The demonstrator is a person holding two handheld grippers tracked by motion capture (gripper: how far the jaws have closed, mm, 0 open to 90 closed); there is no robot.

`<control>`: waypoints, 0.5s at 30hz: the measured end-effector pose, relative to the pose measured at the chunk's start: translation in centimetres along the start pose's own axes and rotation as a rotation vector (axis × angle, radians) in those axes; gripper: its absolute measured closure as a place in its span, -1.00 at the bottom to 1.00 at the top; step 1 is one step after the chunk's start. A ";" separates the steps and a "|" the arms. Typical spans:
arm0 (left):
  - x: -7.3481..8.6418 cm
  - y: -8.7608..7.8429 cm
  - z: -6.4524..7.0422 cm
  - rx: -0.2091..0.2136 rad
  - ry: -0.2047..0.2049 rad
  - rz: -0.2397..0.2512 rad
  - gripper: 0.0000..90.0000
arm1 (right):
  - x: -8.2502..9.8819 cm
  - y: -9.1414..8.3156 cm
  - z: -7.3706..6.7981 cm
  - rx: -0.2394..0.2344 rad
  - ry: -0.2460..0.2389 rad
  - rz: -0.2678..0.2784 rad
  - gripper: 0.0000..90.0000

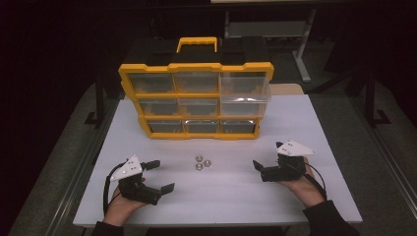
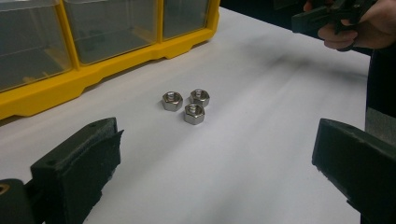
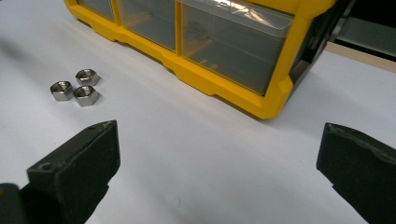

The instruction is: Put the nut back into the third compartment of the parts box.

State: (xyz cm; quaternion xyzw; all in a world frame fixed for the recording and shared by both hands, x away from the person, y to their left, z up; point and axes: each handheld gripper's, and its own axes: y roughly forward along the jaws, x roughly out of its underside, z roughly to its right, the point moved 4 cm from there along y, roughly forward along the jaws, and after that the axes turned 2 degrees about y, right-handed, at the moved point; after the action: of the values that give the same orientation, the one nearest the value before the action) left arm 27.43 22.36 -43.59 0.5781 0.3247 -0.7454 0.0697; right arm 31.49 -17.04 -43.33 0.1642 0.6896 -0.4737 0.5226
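Fingers (image 2: 74, 163) wide open, both empty.

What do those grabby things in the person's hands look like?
Each is a black handheld tool. The left tongs and right tongs both have two chunky black jaws with flat padded faces. A grey three-cornered plate with small dots sits on top of each, and a black cable trails behind. The person wears dark sleeves.

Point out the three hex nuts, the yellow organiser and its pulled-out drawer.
hex nuts (image 2: 186, 104), left gripper view, cluster's middle.
yellow organiser (image 1: 196, 95), high view, frame bar.
pulled-out drawer (image 1: 245, 87), high view, clear front.
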 end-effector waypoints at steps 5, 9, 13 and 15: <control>-0.1 0.1 0.0 -0.002 -0.003 0.011 -0.99 | 0.5 -0.7 0.3 -0.025 -0.007 0.005 -1.00; 0.0 0.0 0.0 -0.001 -0.004 0.009 -0.99 | 0.7 -1.2 0.4 -0.031 -0.019 0.011 -1.00; -0.1 0.0 0.0 0.000 0.000 0.014 -0.99 | 1.2 -1.8 0.4 -0.029 -0.011 0.014 -1.00; -0.2 0.0 0.0 0.003 0.000 0.014 -0.99 | 1.5 -2.2 0.4 -0.029 -0.010 0.010 -1.00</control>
State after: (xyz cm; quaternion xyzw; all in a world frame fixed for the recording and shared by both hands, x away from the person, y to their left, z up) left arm 27.46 22.28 -43.42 0.5806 0.3193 -0.7453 0.0739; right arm 29.51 -18.82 -43.63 0.1578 0.6931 -0.4616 0.5307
